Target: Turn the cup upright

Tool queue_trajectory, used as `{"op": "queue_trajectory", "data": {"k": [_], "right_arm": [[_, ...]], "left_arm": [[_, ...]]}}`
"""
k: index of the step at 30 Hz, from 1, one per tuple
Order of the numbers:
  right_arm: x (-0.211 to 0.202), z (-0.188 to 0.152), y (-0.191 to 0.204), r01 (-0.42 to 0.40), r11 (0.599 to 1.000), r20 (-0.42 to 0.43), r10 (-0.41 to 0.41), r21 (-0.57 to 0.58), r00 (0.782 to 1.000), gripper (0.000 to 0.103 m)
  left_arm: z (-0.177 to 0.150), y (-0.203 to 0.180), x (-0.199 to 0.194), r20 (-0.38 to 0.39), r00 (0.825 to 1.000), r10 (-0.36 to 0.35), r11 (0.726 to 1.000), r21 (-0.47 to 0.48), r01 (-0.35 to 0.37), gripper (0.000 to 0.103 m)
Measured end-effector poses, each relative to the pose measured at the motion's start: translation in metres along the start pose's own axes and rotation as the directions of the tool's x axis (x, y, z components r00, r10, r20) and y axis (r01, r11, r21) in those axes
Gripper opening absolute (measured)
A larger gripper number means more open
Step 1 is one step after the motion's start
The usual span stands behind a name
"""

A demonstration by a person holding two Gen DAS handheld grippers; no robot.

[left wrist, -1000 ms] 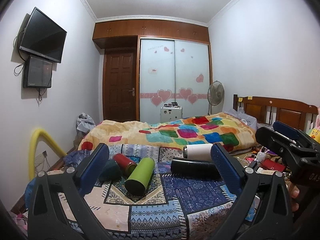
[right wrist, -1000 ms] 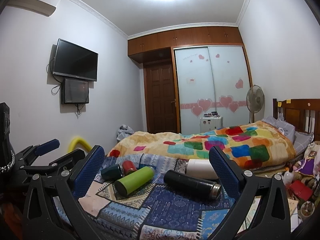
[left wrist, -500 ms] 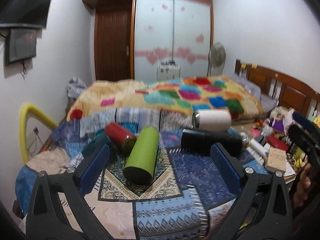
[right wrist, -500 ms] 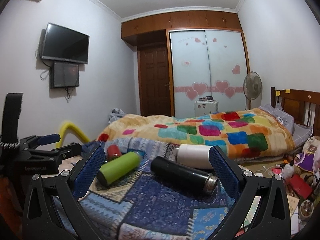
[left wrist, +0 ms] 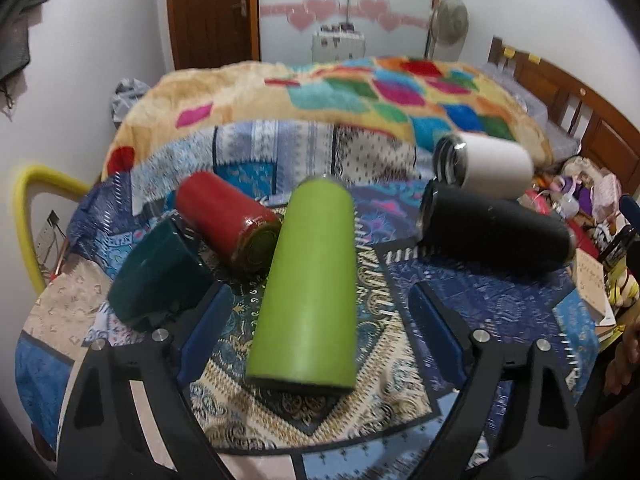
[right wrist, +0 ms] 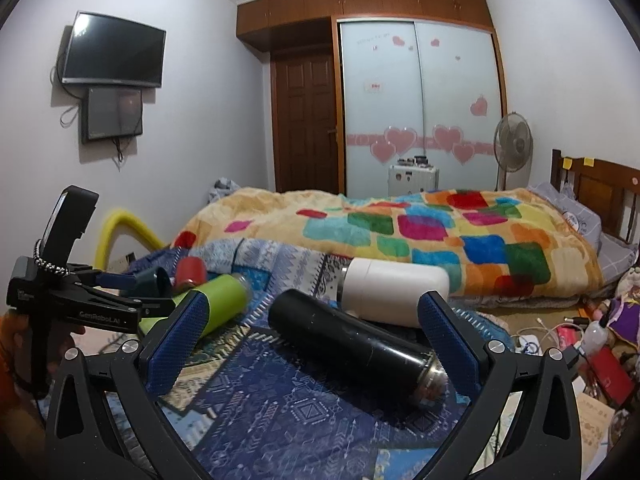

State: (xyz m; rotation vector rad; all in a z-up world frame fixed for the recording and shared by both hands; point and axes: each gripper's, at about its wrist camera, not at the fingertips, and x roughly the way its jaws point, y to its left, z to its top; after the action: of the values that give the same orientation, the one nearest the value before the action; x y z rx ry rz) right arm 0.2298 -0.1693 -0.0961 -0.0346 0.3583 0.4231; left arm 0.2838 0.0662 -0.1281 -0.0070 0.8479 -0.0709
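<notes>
jaws wide, green cup (left wrist: 310, 280) lying lengthwise

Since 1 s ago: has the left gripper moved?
Yes. The left gripper has tipped down and closed in on the green cup; the wardrobe slid to the frame's top.

Lime-green cup (left wrist: 308, 288), blue geometric-patterned cloth (left wrist: 492, 304)

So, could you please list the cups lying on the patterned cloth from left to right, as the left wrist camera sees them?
dark teal cup → red cup → green cup → black cup. The white cup lies behind the black one and overlaps it, so I leave it out of the order.
</notes>
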Motion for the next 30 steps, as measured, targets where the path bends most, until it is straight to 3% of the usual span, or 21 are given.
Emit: {"op": "queue_trajectory", "data": {"k": [5,13,18,30], "right_arm": [[0.019,-0.008,0.004,-0.018,1.000,-0.040,0.018,-0.004,0.999,0.103],[0.029,-0.015,0.005,-0.048,0.999,-0.064,0.047,-0.012,0.997,0.103],[0.035,-0.018,0.002,-0.056,0.998,-0.078,0.056,-0.001,0.995,0.103],[0.034,-0.016,-0.003,-0.059,0.998,-0.074,0.060,0.021,0.995,0.103]], "left_arm": [[0.011,0.006,0.034,-0.102,0.995,-0.010,1.000,0.005,0.011,0.089],[0.019,0.008,0.068,-0.230,0.972,-0.035,0.999,-0.002,0.036,0.076],[0.018,0.005,0.075,-0.233,0.972,-0.013,1.000,0.005,0.014,0.066],[0.014,0.005,0.069,-0.209,0.978,-0.026,1.000,0.001,0.027,0.065]]}}
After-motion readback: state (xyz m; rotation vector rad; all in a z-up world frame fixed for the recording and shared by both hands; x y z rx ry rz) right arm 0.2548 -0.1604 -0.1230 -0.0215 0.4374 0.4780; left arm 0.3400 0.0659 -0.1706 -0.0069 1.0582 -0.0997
